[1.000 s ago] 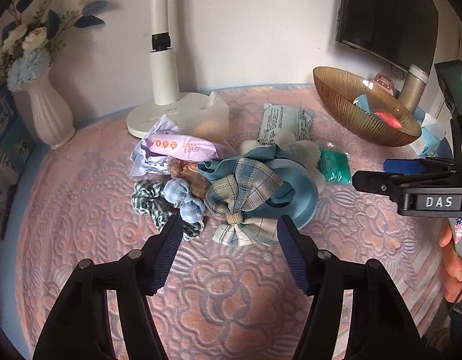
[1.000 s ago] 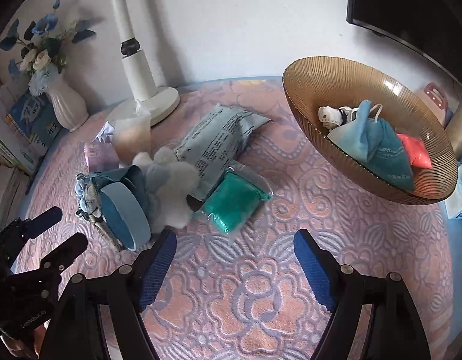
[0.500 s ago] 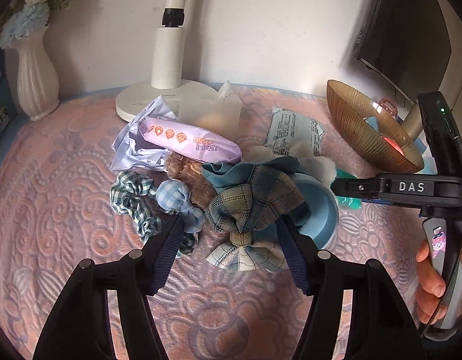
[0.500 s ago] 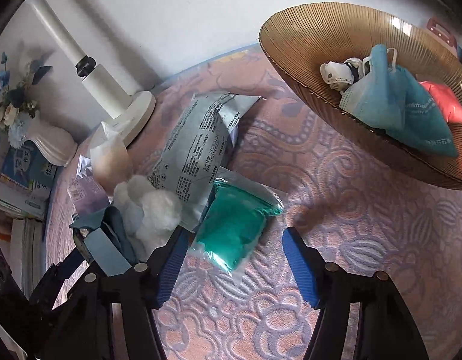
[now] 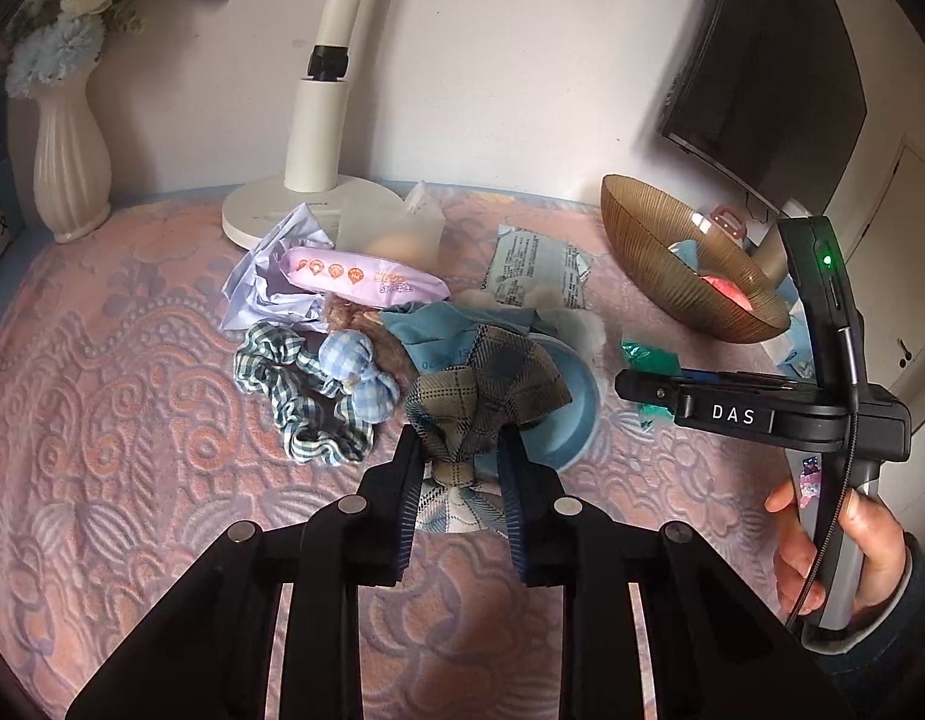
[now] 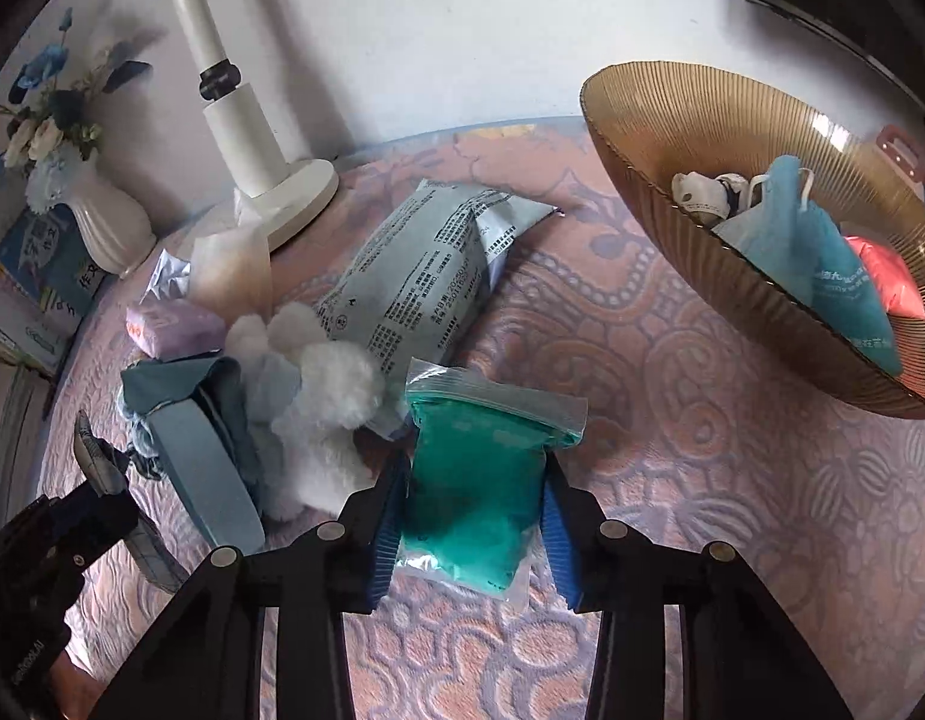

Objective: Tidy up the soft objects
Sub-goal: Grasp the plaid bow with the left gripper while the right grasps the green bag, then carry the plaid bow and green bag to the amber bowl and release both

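A: Left gripper [image 5: 459, 450] is closing right now, jaws narrow, and the plaid bow [image 5: 483, 399] is bunched between its ribbed blue pads. Woven check, tan and slate, crumpled at the knot.

B: And the bow's lower half is hidden behind the fingers; only a pale checked edge peeks out on the quilted pink cover [image 5: 132, 450].

A: Over to the right gripper [image 6: 474, 507]. Jaws closing too, either side of the green zip bag [image 6: 480, 474]: clear glossy plastic, soft teal filling. I cannot tell whether the pads press it yet.

B: From the left camera that bag is almost wholly blocked by the right gripper's black body.

A: Just beside the bow lies a checked scrunchie [image 5: 294, 396], ruffled, with a pale blue gingham knot [image 5: 357, 375] on it. Behind, a fluffy white toy [image 6: 324, 408], half buried under a blue band.

B: The ribbed amber bowl [image 6: 702, 192] stands well apart, its edge cut off by the frame. A blue mask and something coral sit inside; the small white item there is hard to make out.
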